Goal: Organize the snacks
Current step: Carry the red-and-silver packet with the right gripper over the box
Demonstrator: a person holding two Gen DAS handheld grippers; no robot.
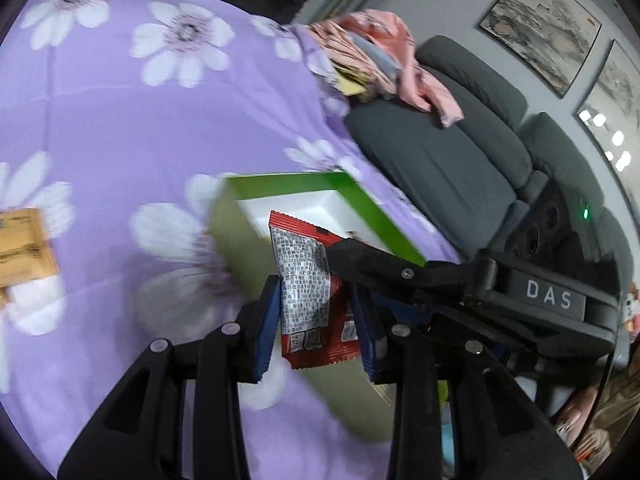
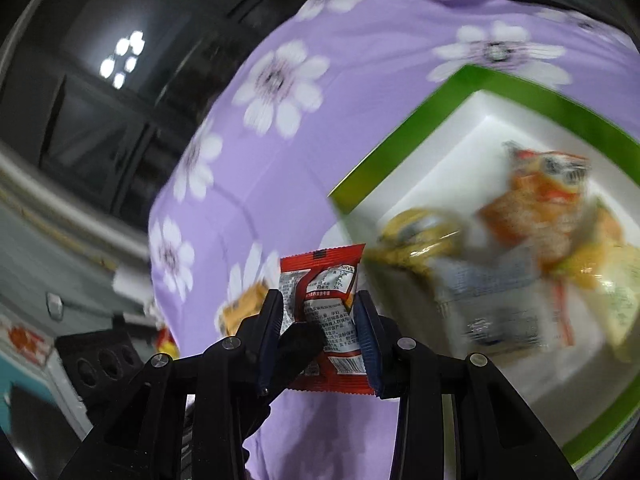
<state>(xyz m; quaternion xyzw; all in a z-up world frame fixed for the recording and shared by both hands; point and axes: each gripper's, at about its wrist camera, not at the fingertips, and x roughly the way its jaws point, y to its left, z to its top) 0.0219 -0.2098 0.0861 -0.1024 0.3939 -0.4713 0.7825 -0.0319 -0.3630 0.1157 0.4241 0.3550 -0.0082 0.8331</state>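
The left tongs [image 1: 316,284] are clenched on a red snack packet [image 1: 304,300]: both blue pads [image 1: 266,328] press against its sides and the packet stands upright between them, printed back facing the camera. The right tongs [image 2: 318,296] are clenched on the same packet, with the blue pads against its crumpled sides. In the left wrist view, one black finger of the right tongs enters from the right and meets the upper right part of the packet. In the right wrist view, a black finger of the left tongs crosses in front of the lower left part of the packet. The packet is held in the air, clear of the surface, just beside a white box with a green rim [image 1: 360,196]. The box is open at the top and holds several other snack packets [image 2: 532,216], blurred in orange, yellow and white. The box rests on a purple cloth with white flowers [image 1: 120,120]. A yellow-brown packet [image 1: 24,244] lies on the cloth, well apart from the box. Beyond the cloth stands a grey sofa [image 1: 432,160] with a pink cloth [image 1: 384,40] lying on it. Framed pictures [image 1: 540,28] hang on the wall above the sofa.
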